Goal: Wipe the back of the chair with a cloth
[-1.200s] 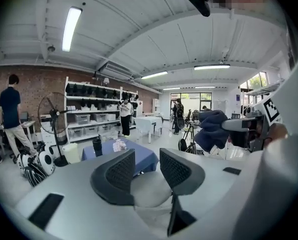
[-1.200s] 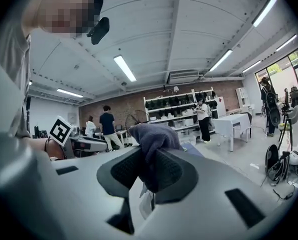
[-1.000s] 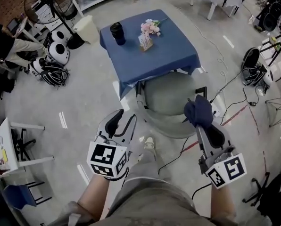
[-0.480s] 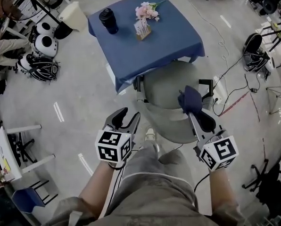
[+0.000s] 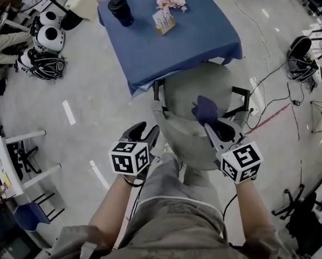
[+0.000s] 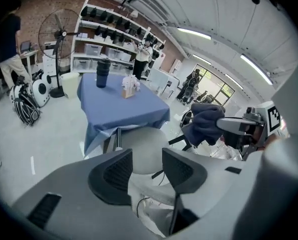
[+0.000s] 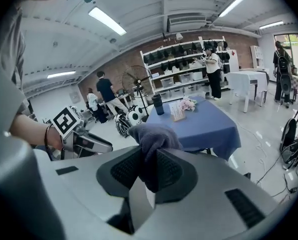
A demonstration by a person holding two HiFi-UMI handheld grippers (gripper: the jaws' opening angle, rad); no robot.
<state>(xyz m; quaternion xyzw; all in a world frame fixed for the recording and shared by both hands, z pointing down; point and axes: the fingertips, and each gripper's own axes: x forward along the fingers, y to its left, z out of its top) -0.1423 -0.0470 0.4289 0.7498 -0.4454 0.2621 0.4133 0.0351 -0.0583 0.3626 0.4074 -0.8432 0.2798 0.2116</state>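
One fold of the dark cloth (image 5: 205, 108) is pinched in the right gripper (image 5: 207, 122) above the grey office chair (image 5: 182, 99), so hard rubbing may tug it free; the left gripper (image 5: 143, 131), jaws just opened, holds nothing.

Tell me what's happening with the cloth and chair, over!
Right gripper shut on cloth, over the chair. Left gripper open, empty, jaws just been opening. Nothing in the way.

Both came down toward the chair (image 5: 183, 93): right tongs (image 5: 210, 125) moved the cloth (image 5: 206, 108) over it, and the empty left tongs (image 5: 144, 133) just opened wider.
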